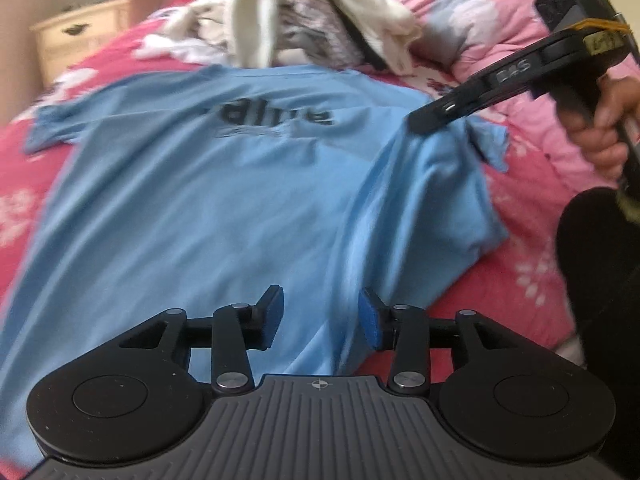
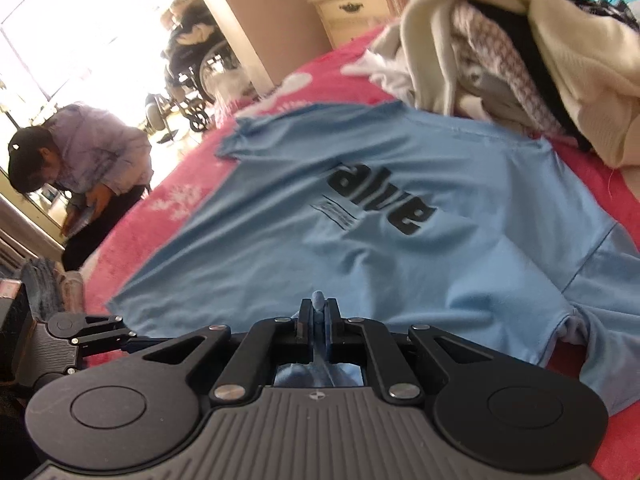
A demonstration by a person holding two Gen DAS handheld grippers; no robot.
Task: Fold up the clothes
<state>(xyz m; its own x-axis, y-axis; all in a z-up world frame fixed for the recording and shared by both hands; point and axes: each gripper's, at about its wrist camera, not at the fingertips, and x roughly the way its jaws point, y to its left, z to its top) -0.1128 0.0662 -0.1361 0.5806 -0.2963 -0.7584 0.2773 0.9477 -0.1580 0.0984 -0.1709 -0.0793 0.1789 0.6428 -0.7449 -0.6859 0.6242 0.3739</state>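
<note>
Your left tool (image 1: pixel 322 318) is released: pads apart, nothing between them, hovering over the lower part of the blue T-shirt (image 1: pixel 224 200). One blue pad (image 1: pixel 369 320) faces in on the right side; the other finger looks dark.

Your right tool (image 2: pixel 319 322) is clenched on the T-shirt, with a ridge of blue cloth squeezed up between its pads in the right wrist view. From the left wrist view, the same tool comes in from the upper right and pinches the shirt at its right side near the sleeve, pulling the fabric up into a peak there. Your hand (image 1: pixel 604 128) is wrapped around its handle.

The T-shirt lies spread on the bed, on a pink-red floral bedspread (image 1: pixel 532 216), with black lettering (image 2: pixel 384 204) facing up. The left sleeve (image 1: pixel 48 128) lies out flat and a bit crumpled at the end. The body is mostly flat with soft wrinkles; the right edge is lifted and bunched where you hold it.

A pile of unfolded clothes (image 1: pixel 304 28) sits at the far end of the shirt, touching or overlapping its collar edge; cream knit on top, patterned pieces under it.

A cream drawer unit (image 1: pixel 80 36) stands against the wall beyond the bed. In the right wrist view another person (image 2: pixel 80 172) is bent over beside the bed, and a wheelchair (image 2: pixel 196 72) stands by the bright window. Both views are somewhat blurred.
</note>
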